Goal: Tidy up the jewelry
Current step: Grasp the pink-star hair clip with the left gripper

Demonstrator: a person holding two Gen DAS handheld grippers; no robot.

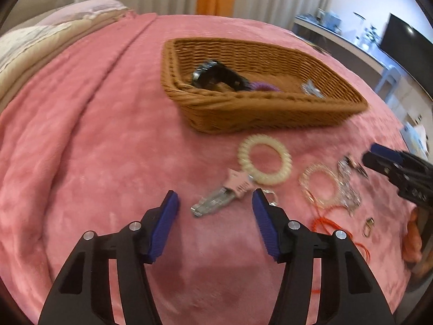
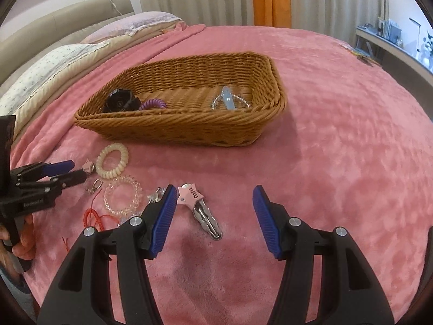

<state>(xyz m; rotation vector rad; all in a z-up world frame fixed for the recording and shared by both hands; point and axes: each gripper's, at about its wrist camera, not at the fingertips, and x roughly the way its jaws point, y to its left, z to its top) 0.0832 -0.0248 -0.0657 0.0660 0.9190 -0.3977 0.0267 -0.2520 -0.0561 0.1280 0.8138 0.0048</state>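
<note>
Hair clip [image 1: 216,197], pink star end: lying on the pink blanket [image 1: 94,149] between the left gripper [image 1: 215,199] fingers, which are standing apart, touching nothing. Second star clip [image 2: 199,208]: lying between the right gripper [image 2: 213,197] fingers, nearer the left one, also apart. Coil hair ties [image 2: 112,163] resting to the left; basket [image 2: 178,127] sitting beyond.

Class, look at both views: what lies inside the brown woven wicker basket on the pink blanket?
Inside the brown woven wicker basket: a black wristwatch, a purple spiral hair tie, a clear beaded bracelet and a pale blue clip. The near wall hides part of the floor.
</note>
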